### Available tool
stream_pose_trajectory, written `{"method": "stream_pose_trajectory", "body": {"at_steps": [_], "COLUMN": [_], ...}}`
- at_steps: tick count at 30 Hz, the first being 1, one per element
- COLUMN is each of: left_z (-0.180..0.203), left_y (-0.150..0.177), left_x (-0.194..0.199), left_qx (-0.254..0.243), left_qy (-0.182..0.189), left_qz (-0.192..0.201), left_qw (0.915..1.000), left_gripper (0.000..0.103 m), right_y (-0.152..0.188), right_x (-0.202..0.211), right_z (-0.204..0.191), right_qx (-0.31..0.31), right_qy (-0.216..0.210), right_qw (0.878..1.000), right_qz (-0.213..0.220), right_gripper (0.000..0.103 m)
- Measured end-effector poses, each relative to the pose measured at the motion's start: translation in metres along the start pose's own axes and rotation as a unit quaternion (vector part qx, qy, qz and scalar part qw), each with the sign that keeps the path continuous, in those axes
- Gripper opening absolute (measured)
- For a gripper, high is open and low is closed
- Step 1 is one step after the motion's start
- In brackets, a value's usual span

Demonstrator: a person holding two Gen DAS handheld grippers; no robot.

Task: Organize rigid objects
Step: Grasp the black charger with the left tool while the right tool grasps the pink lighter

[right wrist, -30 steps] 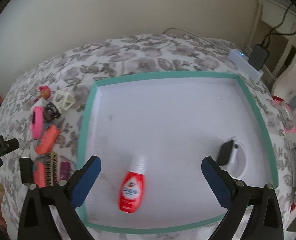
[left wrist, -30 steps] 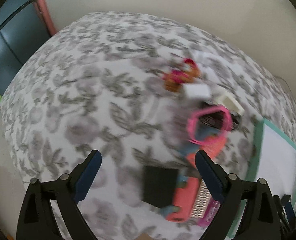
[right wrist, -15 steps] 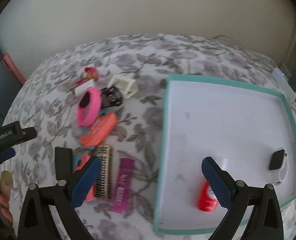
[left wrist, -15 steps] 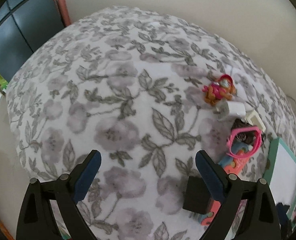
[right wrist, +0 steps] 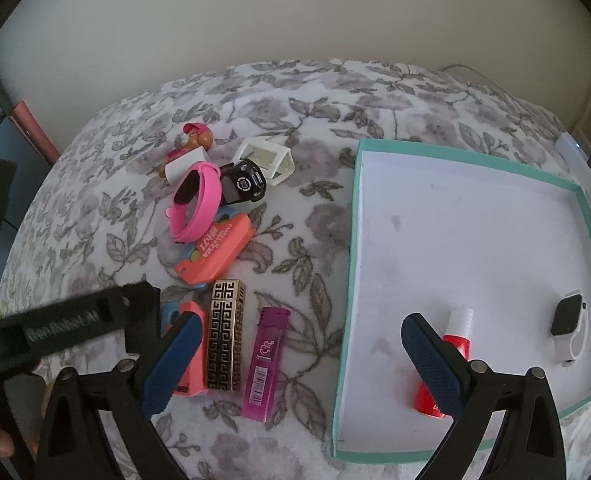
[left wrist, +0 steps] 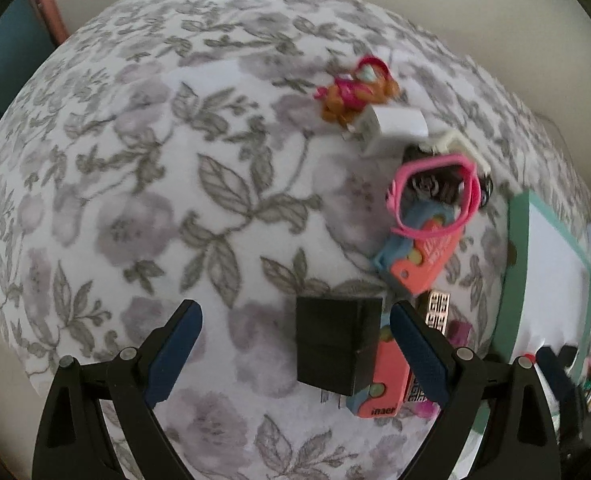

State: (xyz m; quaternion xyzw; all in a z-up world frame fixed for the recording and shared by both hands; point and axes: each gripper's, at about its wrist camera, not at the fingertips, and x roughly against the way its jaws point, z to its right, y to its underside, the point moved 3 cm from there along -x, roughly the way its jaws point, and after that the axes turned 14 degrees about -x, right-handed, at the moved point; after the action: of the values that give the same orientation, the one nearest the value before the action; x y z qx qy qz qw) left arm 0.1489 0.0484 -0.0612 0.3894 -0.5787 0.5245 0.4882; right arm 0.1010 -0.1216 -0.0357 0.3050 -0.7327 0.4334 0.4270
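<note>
Down in the left wrist view, the left gripper (left wrist: 291, 356) hangs with its jaws spread wide and nothing between them, above a surface covered in grey floral fabric (left wrist: 135, 184). A black block (left wrist: 335, 344) lies on the fabric between the fingertips, nearer the right one. Just right of the block is a coral case (left wrist: 379, 380), and beyond that a second coral case (left wrist: 427, 260) with a pink wristband (left wrist: 435, 196) resting on it. Farther from the block sit a white charger plug (left wrist: 395, 130) and a small orange toy figure (left wrist: 355, 92). The teal-rimmed tray (left wrist: 515, 264) shows at the right edge, well apart from the block. Over in the right wrist view, the right gripper (right wrist: 295, 356) is likewise wide open and holds nothing. The teal-rimmed tray (right wrist: 345, 272) lies on the right, and inside it are a red bottle with a white cap (right wrist: 455, 344), partly hidden by the right finger, and a smartwatch (right wrist: 569, 320) near the far side wall. Left of the tray, on the floral fabric (right wrist: 375, 96), lie a purple lighter (right wrist: 265, 364), a gold-patterned lighter (right wrist: 225, 336) just beside it, the coral cases (right wrist: 219, 252), the pink wristband (right wrist: 197, 200), a black round-faced object (right wrist: 243, 184), a cream open frame (right wrist: 267, 158) and the toy figure (right wrist: 193, 138). The left gripper (right wrist: 55, 332), blurred, reaches in from the left, farthest from the tray.
</note>
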Motion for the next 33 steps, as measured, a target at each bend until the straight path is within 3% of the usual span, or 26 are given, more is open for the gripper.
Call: {"method": "stream_pose_trajectory", "body": {"at_steps": [7,14,18,21,33], "left_z": [-0.002,-0.016,-0.012,-0.01,0.006], "left_y": [0.007,0.014,0.022,0.027,0.037], "left_x": [-0.008,-0.007,-0.017,-0.021,-0.022], "left_qx": [-0.002,-0.001,-0.008,-0.007,-0.028], "left_qy": [-0.014,-0.038,-0.023,-0.012,-0.009], "left_qz": [-0.015,-0.018,-0.036,-0.043,-0.045], "left_qw": [0.9998,0.9991,0.9991,0.999,0.9986], "left_gripper": [0.095,0.093,0.076,0.069,0.046], "right_y": [0.0,0.002,0.006,0.01,0.027], "right_x": [0.002,0.003,0.003,-0.001,-0.023], "right_z": [0.0,-0.007,-0.014,-0.016,-0.016], "right_qx": [0.0,0.009,0.021,0.027,0.039], "right_qy": [-0.006,-0.024,-0.032,-0.035,-0.01], "right_qw": [1.0,1.0,0.999,0.999,0.996], "right_qz": [-0.002,-0.009,-0.017,-0.026,-0.075], "right_gripper": [0.093,0.073,0.057,0.049,0.035]}}
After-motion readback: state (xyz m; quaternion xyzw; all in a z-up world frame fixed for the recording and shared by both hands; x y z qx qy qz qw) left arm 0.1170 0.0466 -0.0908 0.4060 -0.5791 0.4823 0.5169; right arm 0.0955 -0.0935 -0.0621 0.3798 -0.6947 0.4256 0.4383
